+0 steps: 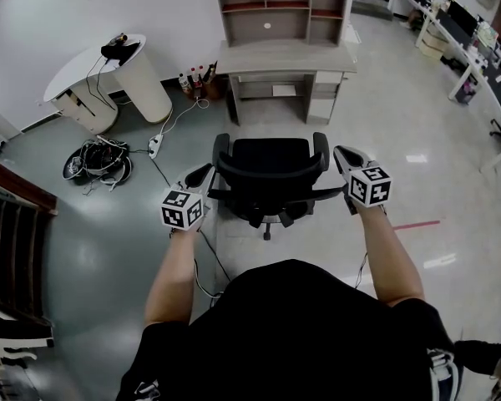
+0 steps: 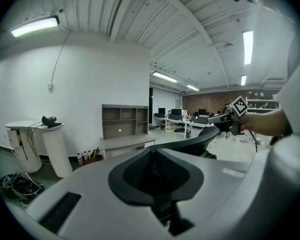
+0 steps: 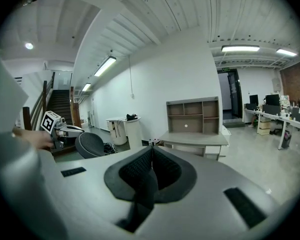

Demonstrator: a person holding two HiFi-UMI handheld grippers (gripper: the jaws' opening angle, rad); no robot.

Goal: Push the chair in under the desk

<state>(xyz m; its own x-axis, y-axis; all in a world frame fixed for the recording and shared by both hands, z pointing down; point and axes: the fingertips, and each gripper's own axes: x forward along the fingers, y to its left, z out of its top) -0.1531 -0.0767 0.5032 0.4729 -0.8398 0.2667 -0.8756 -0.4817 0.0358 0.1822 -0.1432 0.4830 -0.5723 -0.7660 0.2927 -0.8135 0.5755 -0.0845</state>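
The black office chair (image 1: 271,172) stands on the grey floor (image 1: 384,132) in front of the desk (image 1: 285,58), its seat turned to the desk and its backrest to the person. It is not under the desk: a strip of bare floor lies between its front edge and the desk's legs. The left gripper (image 1: 202,175) is just beside the left edge of the backrest and the right gripper (image 1: 344,153) just beside the right edge, so the two flank the chair; whether either one touches it cannot be told. Each gripper's own view shows its jaws pressed together with nothing between them. The desk carries a shelf unit (image 1: 284,8) with open compartments and stands against the white wall. A few small bottles (image 1: 195,79) stand on the floor by the desk's left leg. Further left is a white round-topped stand (image 1: 138,78) with a dark device (image 1: 121,48) on it. Near its foot lie a power strip (image 1: 155,146) and a tangle of cables (image 1: 98,164). A short red line (image 1: 417,224) marks the floor at the right.
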